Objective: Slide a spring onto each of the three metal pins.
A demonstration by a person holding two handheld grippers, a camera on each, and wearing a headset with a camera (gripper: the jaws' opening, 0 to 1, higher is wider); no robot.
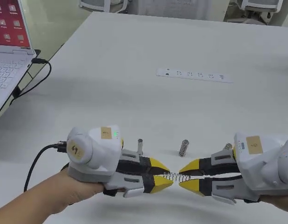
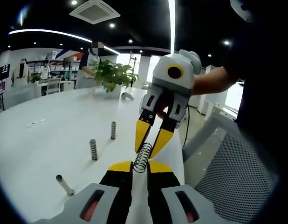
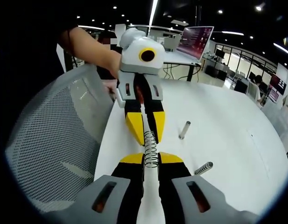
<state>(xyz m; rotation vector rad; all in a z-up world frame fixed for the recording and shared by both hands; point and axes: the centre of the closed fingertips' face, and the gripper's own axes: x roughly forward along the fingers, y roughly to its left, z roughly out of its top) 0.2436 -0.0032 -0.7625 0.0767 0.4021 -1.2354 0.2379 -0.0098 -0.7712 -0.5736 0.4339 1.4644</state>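
Observation:
A small steel spring (image 1: 174, 177) hangs level above the white table's front edge, held by its two ends. My left gripper (image 1: 165, 176) is shut on its left end and my right gripper (image 1: 183, 177) is shut on its right end, yellow tips facing each other. In the left gripper view the spring (image 2: 143, 156) runs from my own jaws to the right gripper (image 2: 150, 143). The right gripper view has the spring (image 3: 151, 148) reaching the left gripper (image 3: 147, 134). Behind stand a bare pin (image 1: 140, 146), a pin wearing a spring (image 1: 183, 148), and a third pin (image 1: 227, 146) partly hidden.
A white power strip (image 1: 194, 75) lies mid-table. An open laptop (image 1: 8, 51) with a black cable (image 1: 34, 86) sits at the far left. A mesh chair back (image 3: 55, 140) is close beside the table's near edge. Broad bare tabletop (image 1: 111, 84) lies beyond the pins.

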